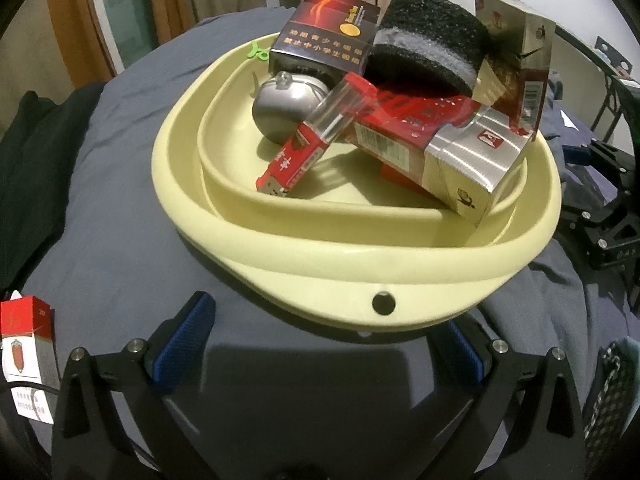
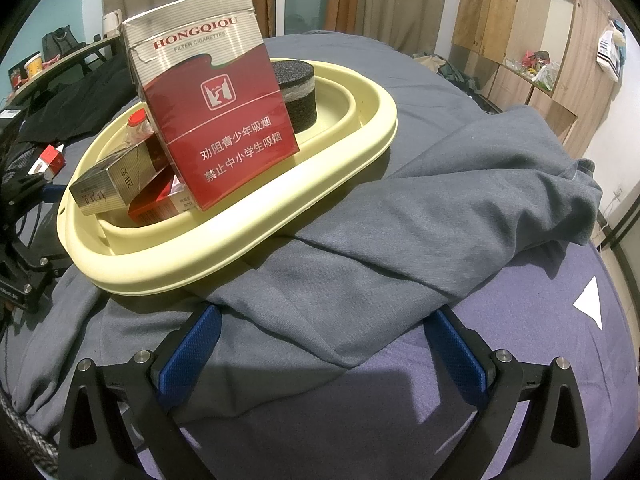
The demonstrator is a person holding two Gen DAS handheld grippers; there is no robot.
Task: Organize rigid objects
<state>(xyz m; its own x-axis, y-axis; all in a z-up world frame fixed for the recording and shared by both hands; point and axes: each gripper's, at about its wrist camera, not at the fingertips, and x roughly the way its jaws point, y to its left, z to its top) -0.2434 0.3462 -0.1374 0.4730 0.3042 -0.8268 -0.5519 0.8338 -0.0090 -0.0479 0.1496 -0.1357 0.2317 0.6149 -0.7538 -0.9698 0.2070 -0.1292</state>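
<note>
Your left gripper point(image 1: 320, 344), wide open and empty, is nearer the upright red-and-white cigarette pack point(image 1: 26, 344), lower left.

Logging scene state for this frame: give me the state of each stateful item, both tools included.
Left tool: open, empty.
Right tool: open, empty.
Pale yellow plastic basin: upright on grey cloth, filled.
Tall red-and-silver Hongqiqu cigarette pack: standing tilted in basin, lid torn.
Black-and-grey round sponge: inside basin, at the far side.
Silver metal bell: inside basin, partly covered.
Small red-and-white cigarette pack: outside basin, upright on the bed.
</note>
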